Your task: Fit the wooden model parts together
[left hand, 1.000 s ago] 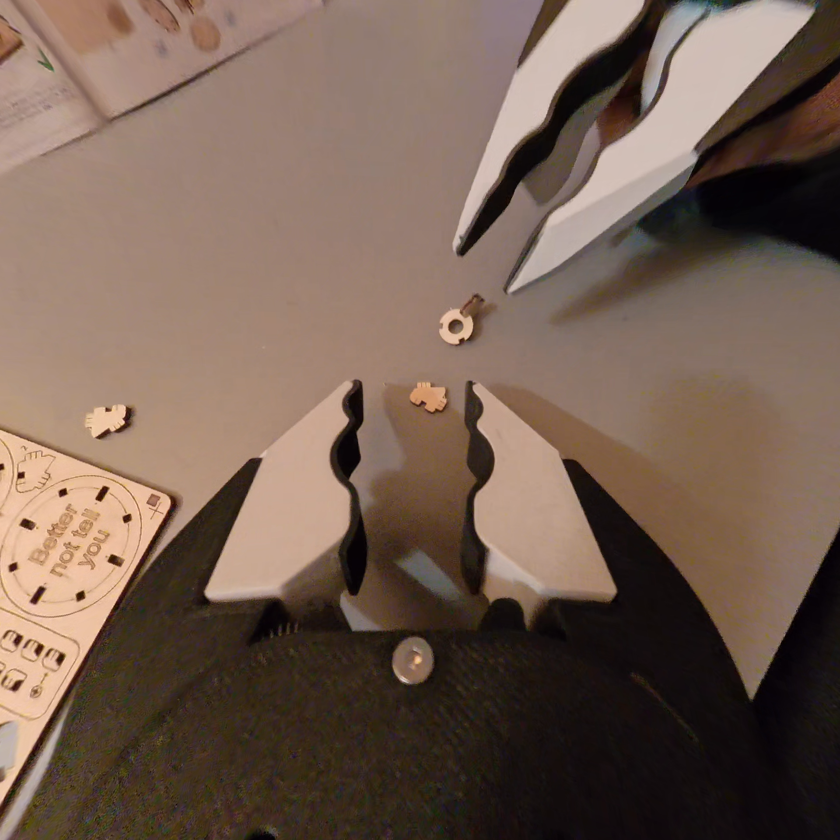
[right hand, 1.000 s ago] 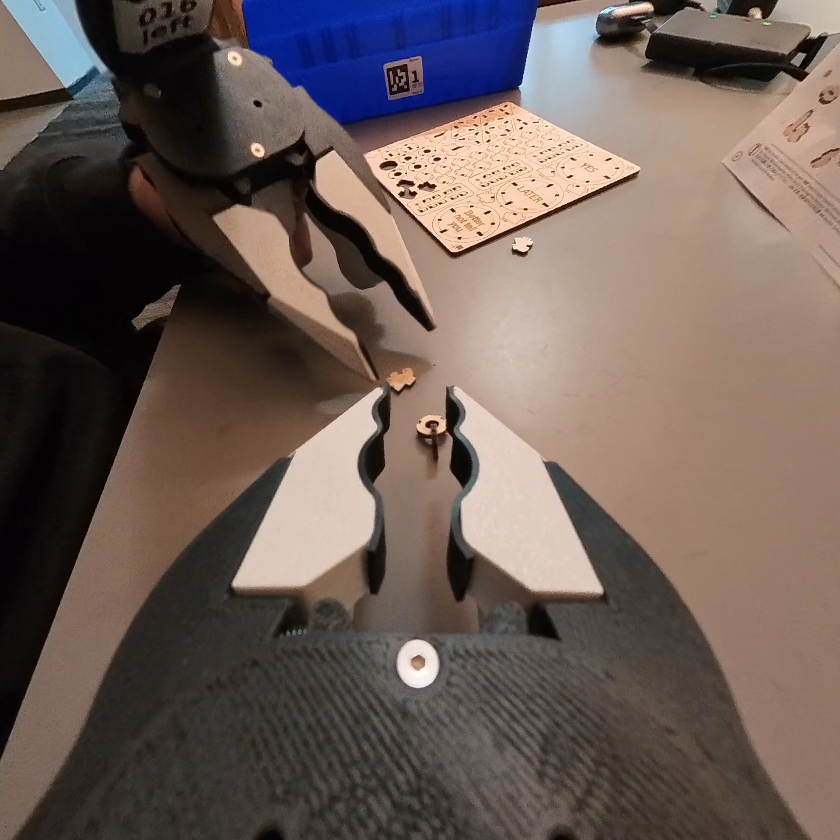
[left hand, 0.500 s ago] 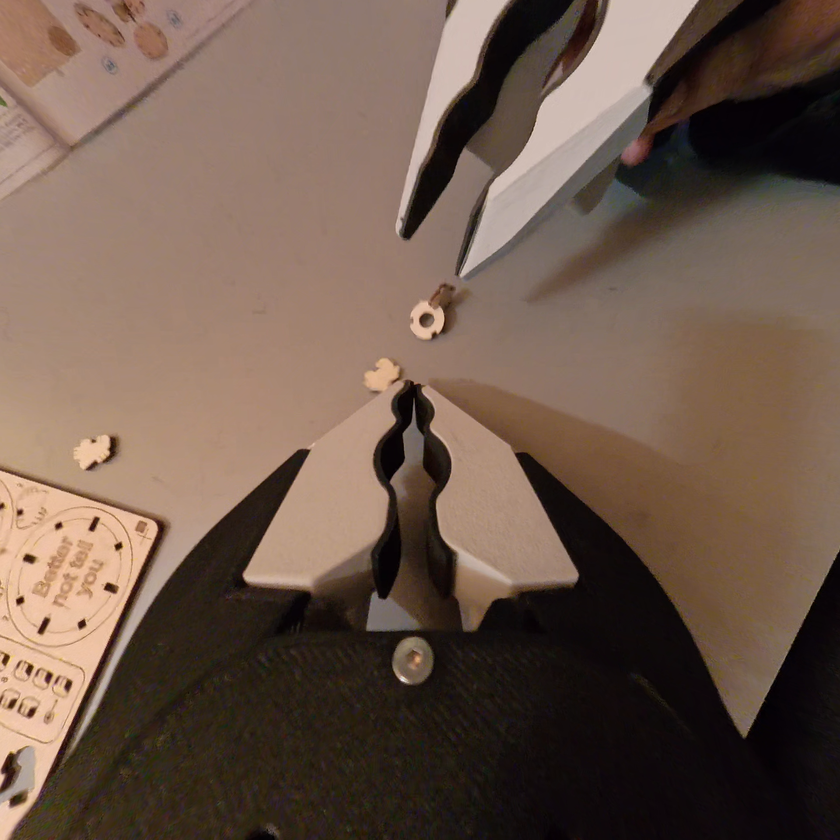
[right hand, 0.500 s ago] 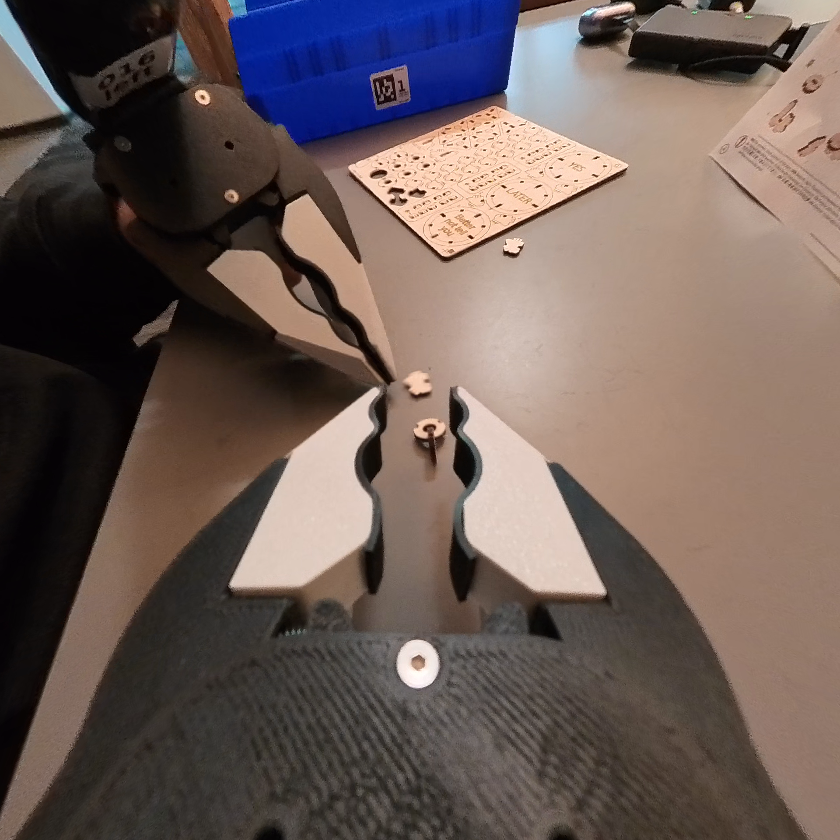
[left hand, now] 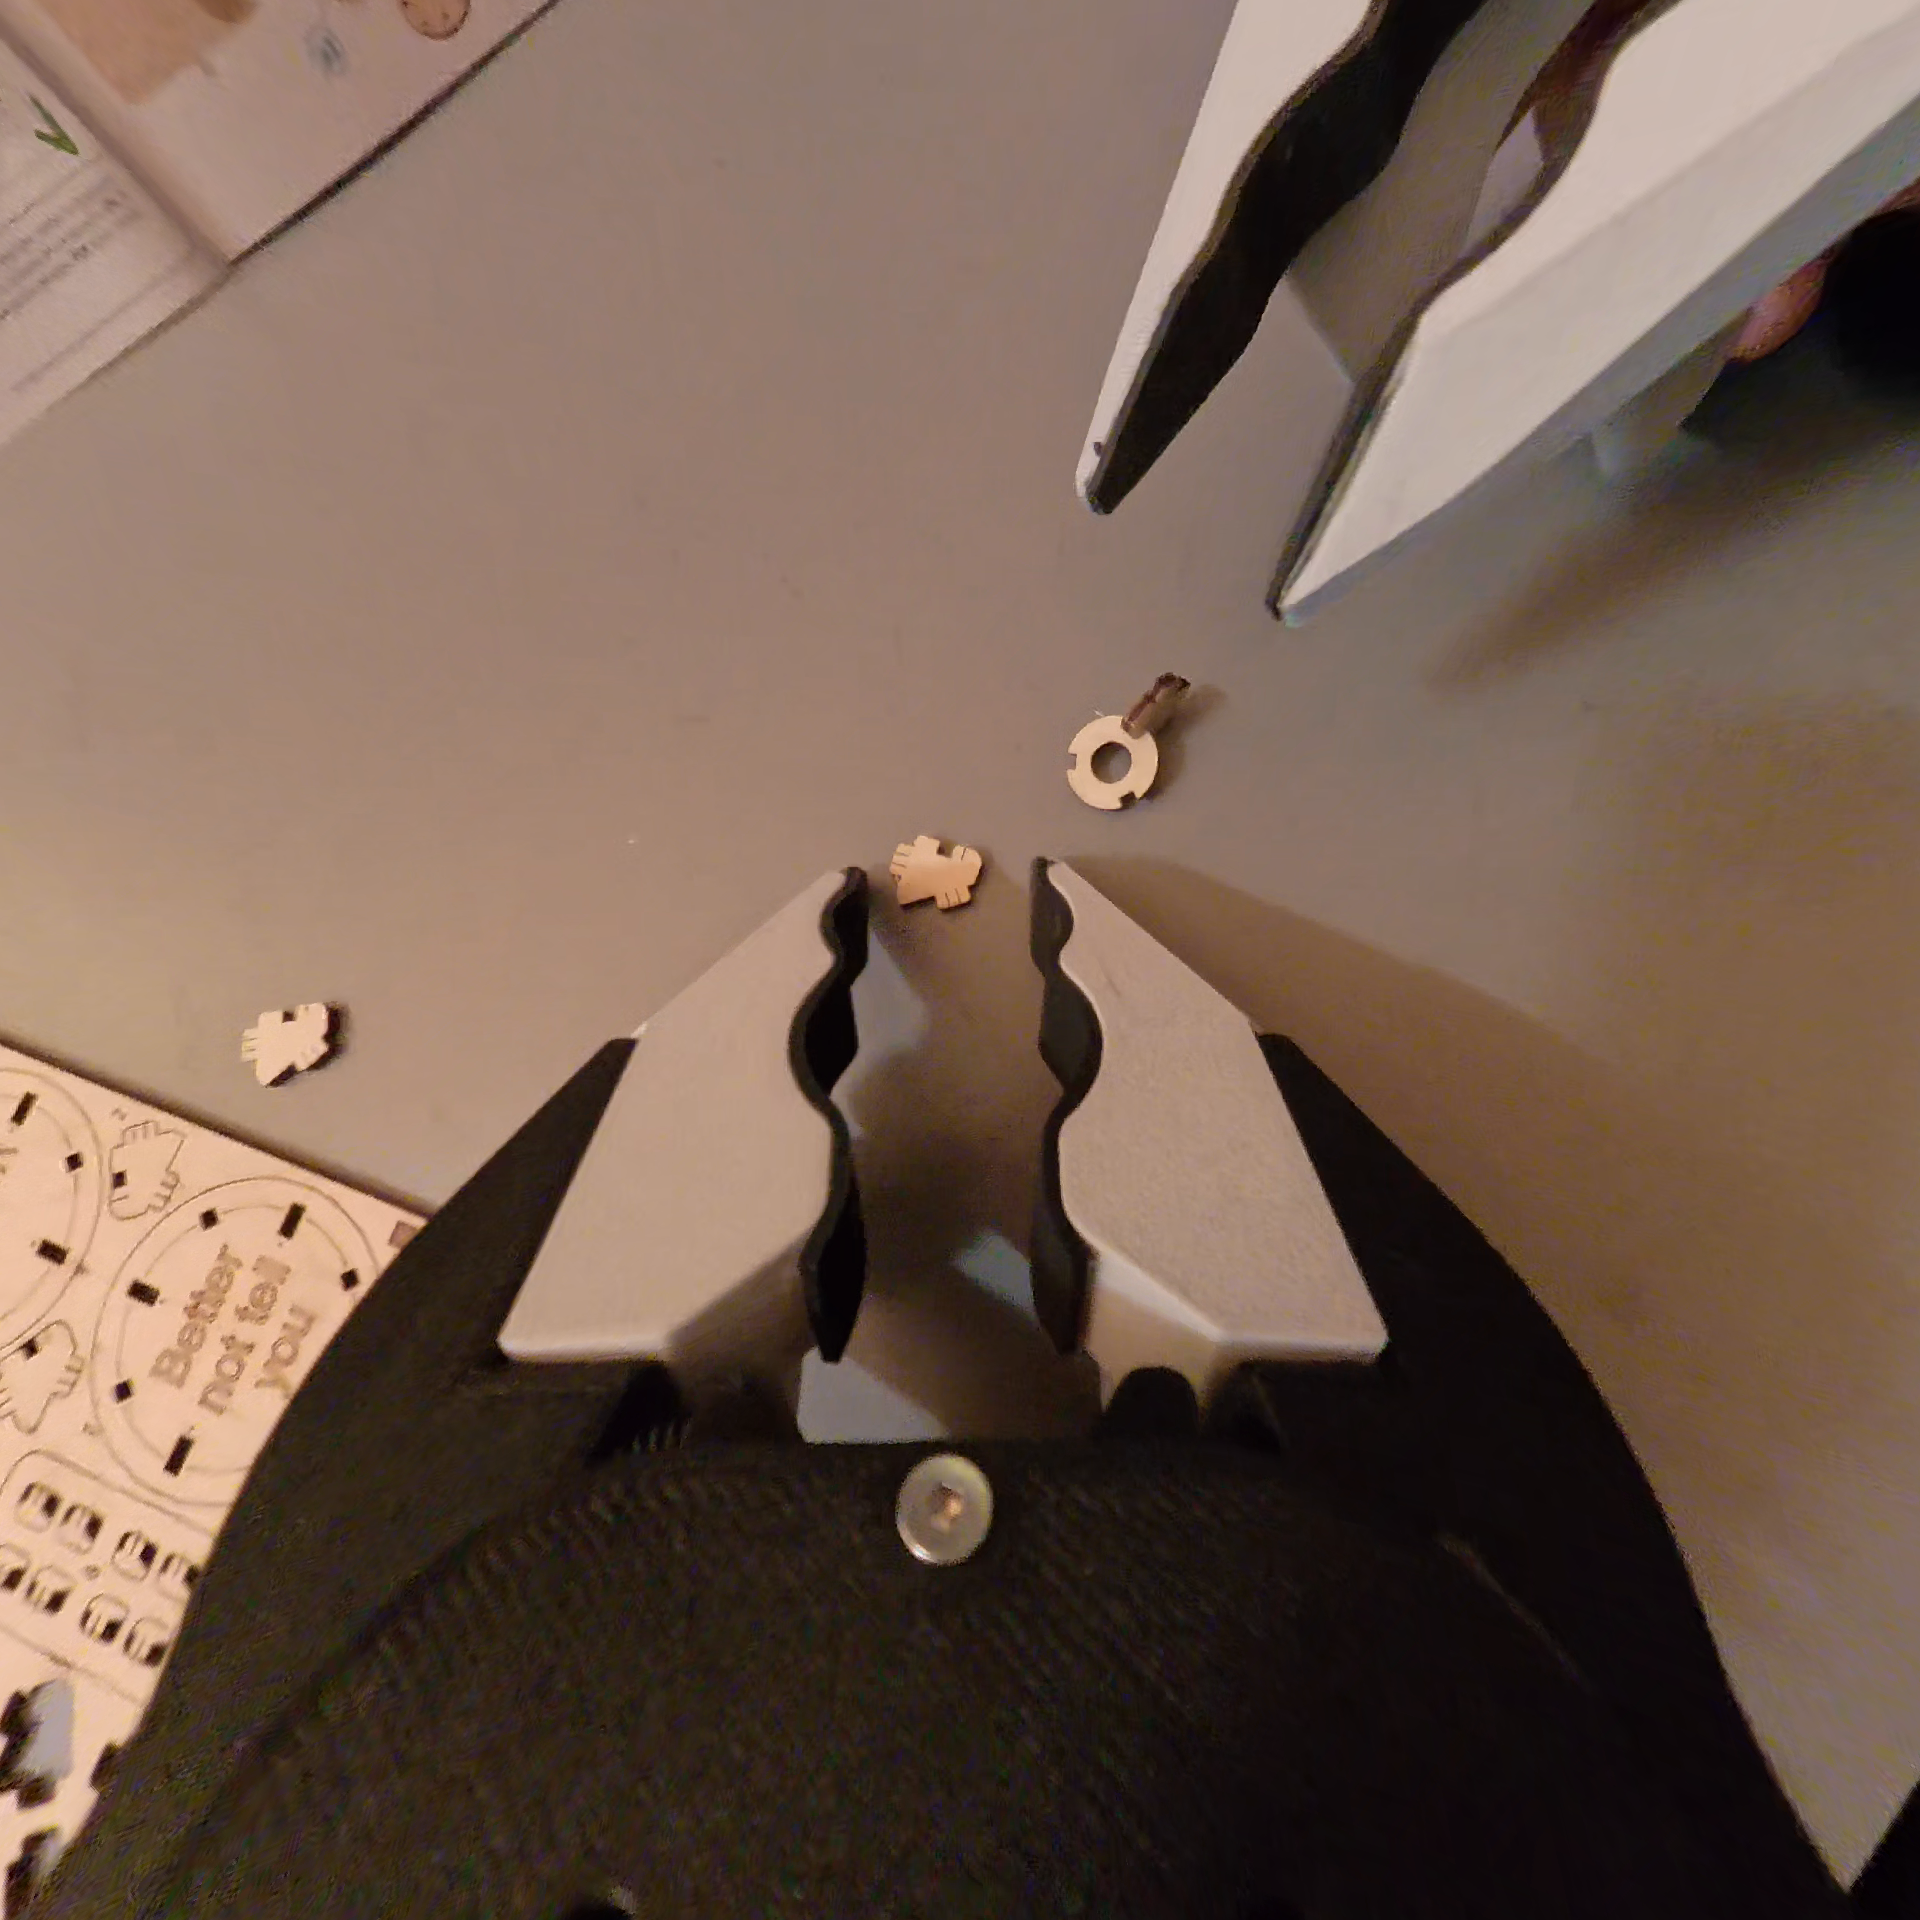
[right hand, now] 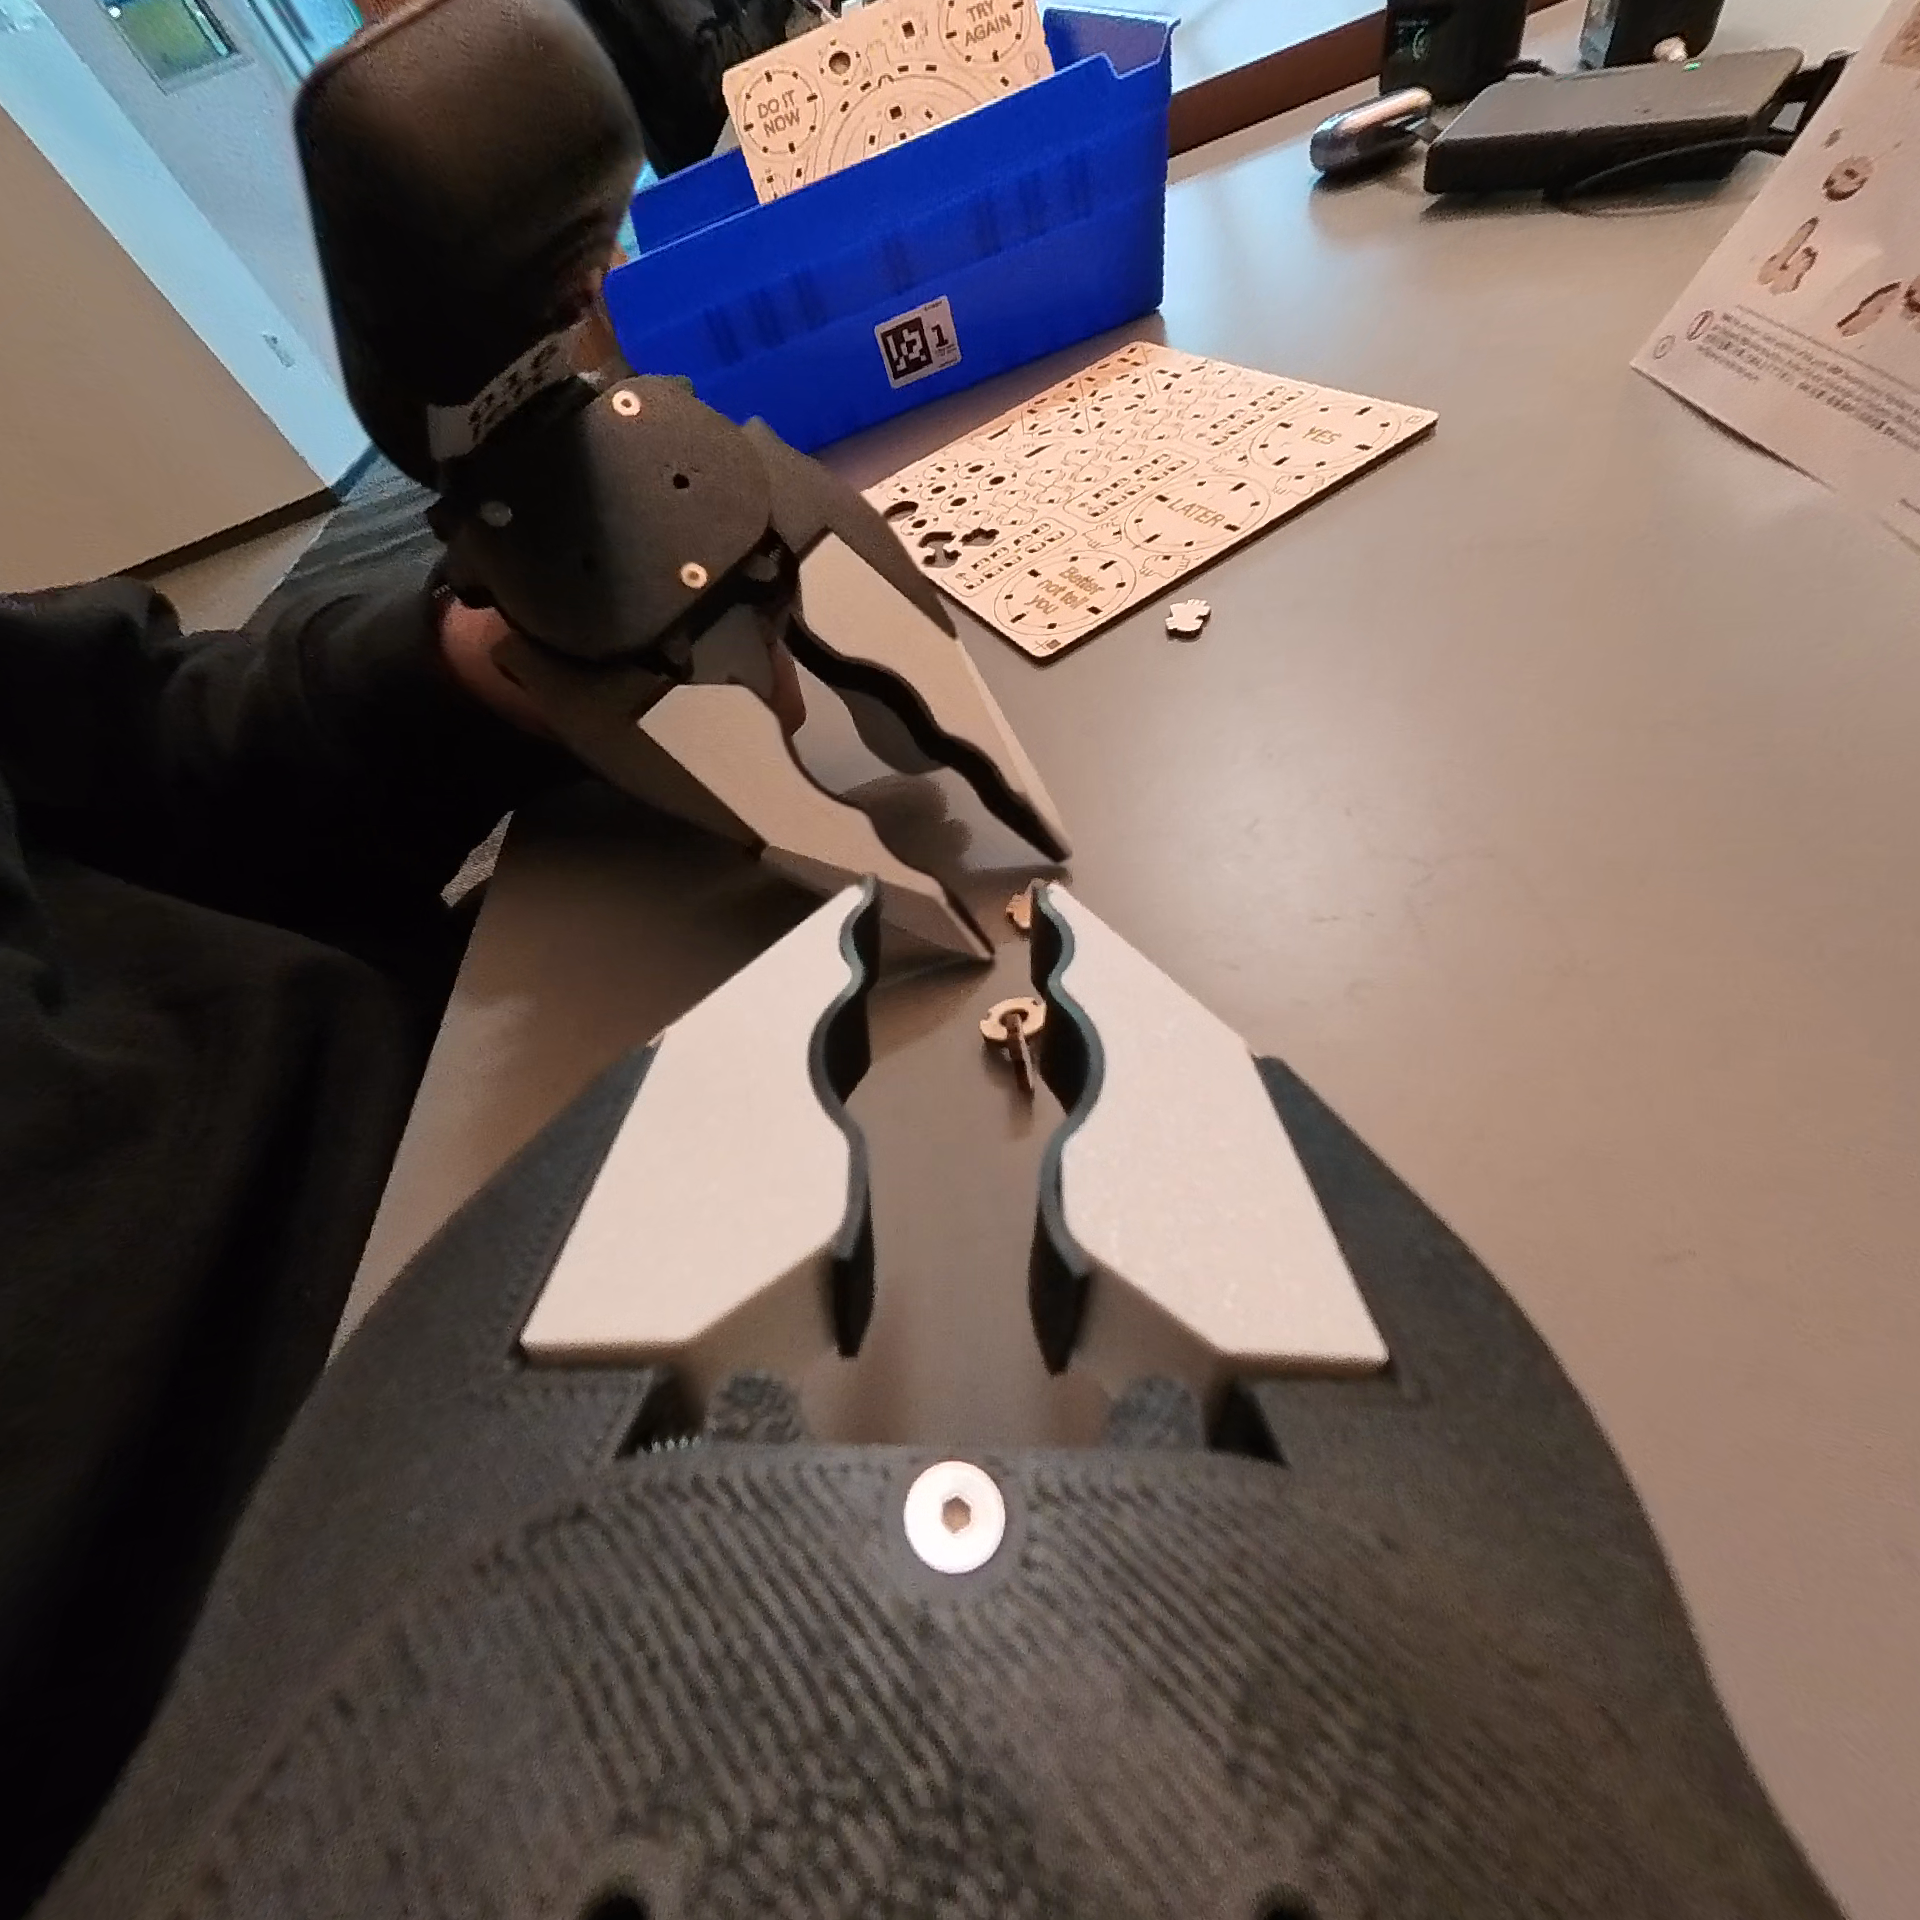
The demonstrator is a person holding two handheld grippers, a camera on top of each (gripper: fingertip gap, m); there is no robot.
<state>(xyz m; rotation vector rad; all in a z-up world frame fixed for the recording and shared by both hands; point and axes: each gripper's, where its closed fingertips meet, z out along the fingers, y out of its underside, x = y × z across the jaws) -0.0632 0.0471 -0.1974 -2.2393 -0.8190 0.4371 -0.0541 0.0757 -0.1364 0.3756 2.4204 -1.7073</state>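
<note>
The left gripper (left hand: 948,878) is hovering low over the grey bench (left hand: 623,571) with its jaws standing apart and gripping nothing; a small hand-shaped wooden piece (left hand: 938,871) is lying flat on the bench just ahead of the tips, nearer the left fingertip (left hand: 847,883), with a clear gap to either pad. A little beyond it, a round wooden washer with a short peg (left hand: 1114,764) is lying on the bench, between the two grippers. The right gripper (right hand: 956,904) is facing the left one from the opposite side, its jaws also parted and bare; in the right wrist view the washer and peg are sitting on the bench between its fingers, close to the right-hand pad, though whether they are touching cannot be told. A second hand-shaped piece (left hand: 291,1042) is lying well off to the left, just beside the corner of a flat laser-cut wooden sheet (right hand: 1153,494). Behind that sheet a blue bin (right hand: 894,249) is standing with another wooden sheet (right hand: 883,83) propped upright inside it. A printed instruction leaflet (right hand: 1808,301) is lying at the far right of the bench, and a dark flat device (right hand: 1600,130) is resting near the back edge.
</note>
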